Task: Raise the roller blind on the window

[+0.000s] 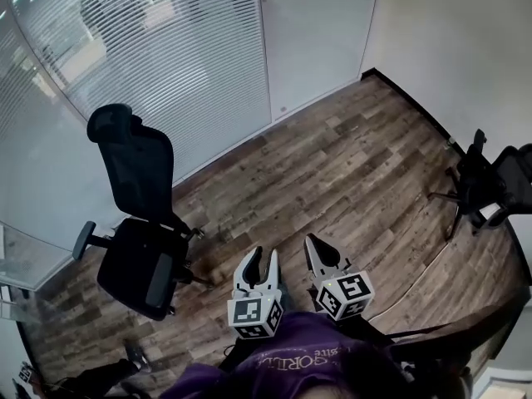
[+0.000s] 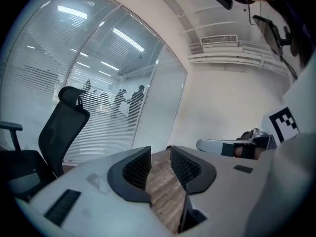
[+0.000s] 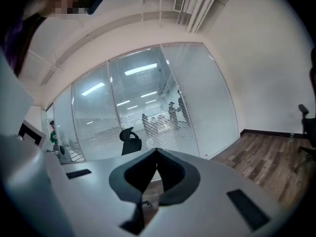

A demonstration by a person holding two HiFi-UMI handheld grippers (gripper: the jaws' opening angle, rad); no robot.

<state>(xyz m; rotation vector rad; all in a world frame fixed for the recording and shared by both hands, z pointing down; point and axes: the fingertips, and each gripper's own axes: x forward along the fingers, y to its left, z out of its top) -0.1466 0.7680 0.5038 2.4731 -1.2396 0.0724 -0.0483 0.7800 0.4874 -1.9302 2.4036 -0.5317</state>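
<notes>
Person's left claw spread and empty, right claw pressed together on nothing, both above wood floor, office chair beside slatted glass wall

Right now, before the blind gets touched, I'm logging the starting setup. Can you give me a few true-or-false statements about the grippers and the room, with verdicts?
1. The left gripper has its jaws apart with nothing between them. True.
2. The right gripper is wide open. False: its jaws are together and hold nothing.
3. A black office chair stands near the glass partition with horizontal slats. True.
4. The floor is carpeted. False: it is wood planks.
</notes>
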